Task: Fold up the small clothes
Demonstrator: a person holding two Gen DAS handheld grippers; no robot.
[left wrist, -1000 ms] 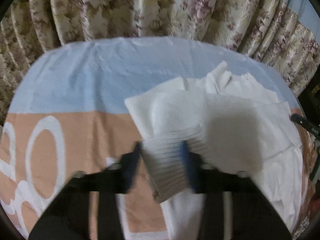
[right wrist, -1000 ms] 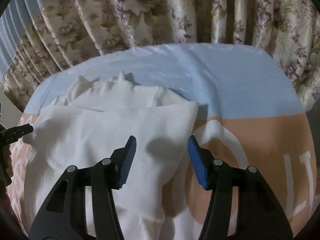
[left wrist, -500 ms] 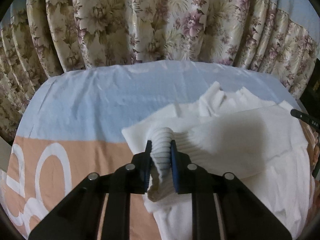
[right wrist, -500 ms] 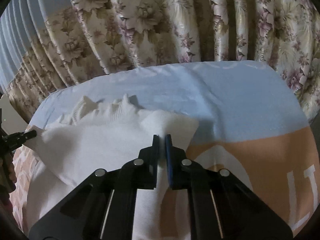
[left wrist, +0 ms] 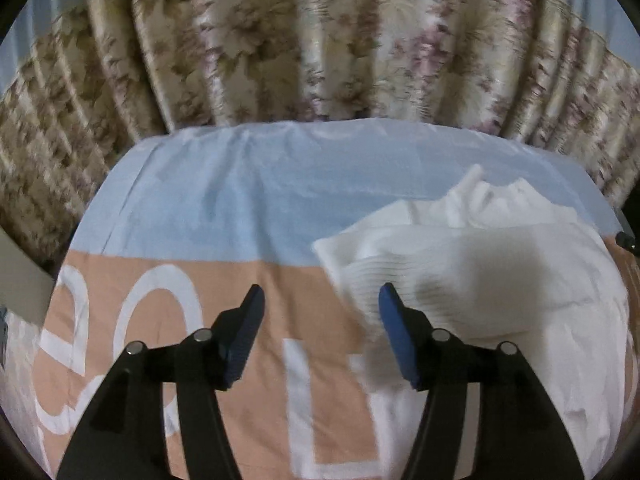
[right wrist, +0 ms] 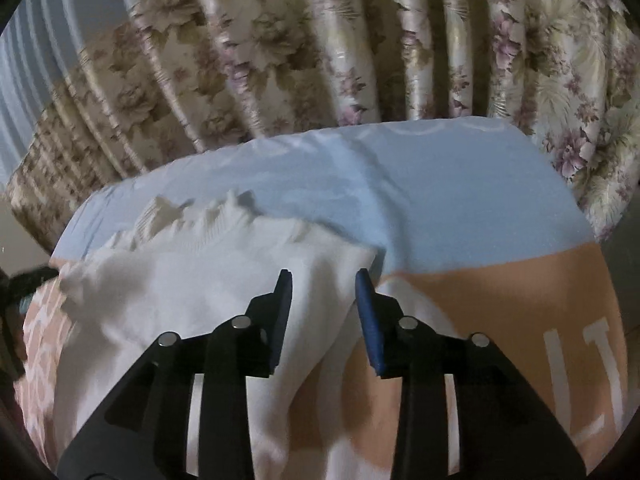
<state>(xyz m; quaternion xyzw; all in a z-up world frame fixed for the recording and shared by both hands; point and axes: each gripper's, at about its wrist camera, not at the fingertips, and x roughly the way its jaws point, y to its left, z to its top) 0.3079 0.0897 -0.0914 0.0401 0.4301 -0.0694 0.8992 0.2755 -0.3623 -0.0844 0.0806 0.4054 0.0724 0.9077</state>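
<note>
The white garment (left wrist: 500, 280) lies folded on the blue-and-orange sheet (left wrist: 248, 208), before the floral curtain (left wrist: 320, 40). The left hand-held gripper (left wrist: 320, 312) is open beside its ribbed edge. The right hand-held gripper (right wrist: 324, 296) is open above its corner, holding nothing.

A floral curtain (left wrist: 320, 40) is hung in heavy pleats across the top of the left wrist frame, its brown and mauve blossoms printed on cream cloth; a plain blue band is seen at the upper left corner. Below it, a bedsheet (left wrist: 248, 208) is spread across the middle — pale blue at the far side, peach nearer the bottom, with large white letters (left wrist: 160, 320) printed at the lower left. In the right wrist frame the same curtain (right wrist: 320, 48) and sheet (right wrist: 460, 208) are shown — more letters (right wrist: 580, 380) at the lower right.
</note>
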